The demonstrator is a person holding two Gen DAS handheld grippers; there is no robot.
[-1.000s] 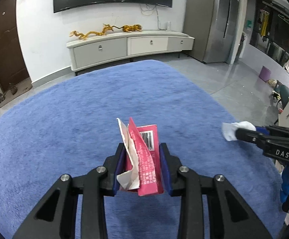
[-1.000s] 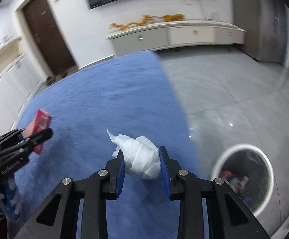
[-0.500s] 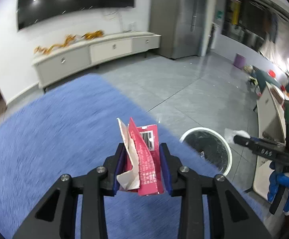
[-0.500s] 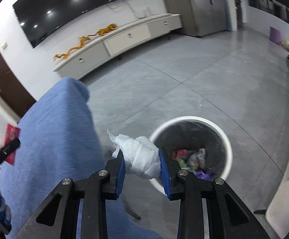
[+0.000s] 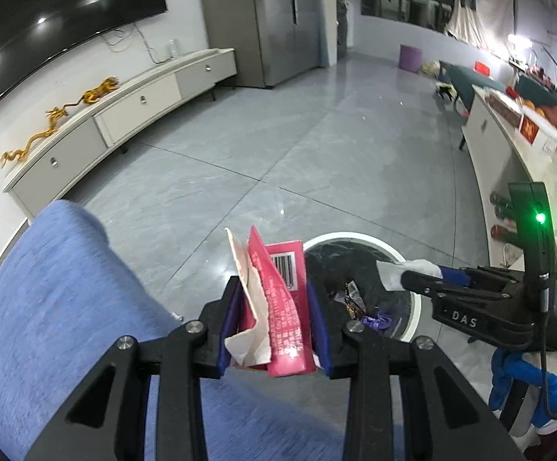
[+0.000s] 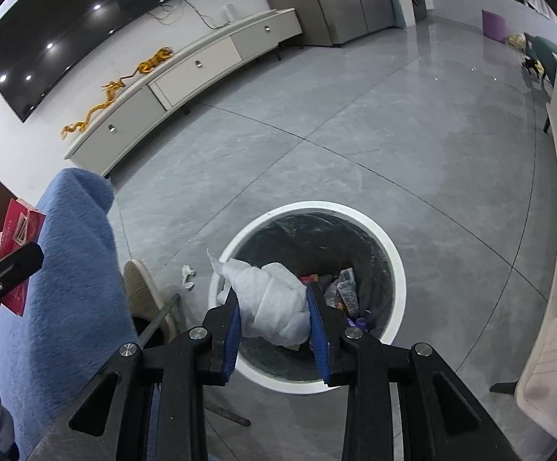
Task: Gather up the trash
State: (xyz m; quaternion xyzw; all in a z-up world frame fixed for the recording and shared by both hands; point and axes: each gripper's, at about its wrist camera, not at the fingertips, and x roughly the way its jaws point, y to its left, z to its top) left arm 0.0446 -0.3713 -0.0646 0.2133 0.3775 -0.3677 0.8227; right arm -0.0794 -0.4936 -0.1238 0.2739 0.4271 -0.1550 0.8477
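Note:
My left gripper (image 5: 274, 299) is shut on a torn pink carton (image 5: 284, 299) with a barcode, held over the blue rug's edge just left of the white-rimmed trash bin (image 5: 393, 255). My right gripper (image 6: 272, 307) is shut on a crumpled white tissue wad (image 6: 271, 303) and holds it over the near left part of the bin (image 6: 393, 269), which has a black liner and several wrappers inside. The right gripper also shows in the left wrist view (image 5: 405, 276), over the bin. The left gripper and its carton (image 6: 19, 230) show at the left edge of the right wrist view.
A blue rug (image 6: 75, 288) lies left of the bin. A small white paper scrap (image 6: 188, 276) lies on the grey tile floor beside a beige slipper (image 6: 146, 288). A long white TV cabinet (image 6: 186, 73) stands at the far wall. A white counter (image 5: 516, 161) runs along the right.
Both grippers have swung right from over the rug to the trash bin, each still holding its item. The right gripper now hangs over the bin; the left one is beside it.

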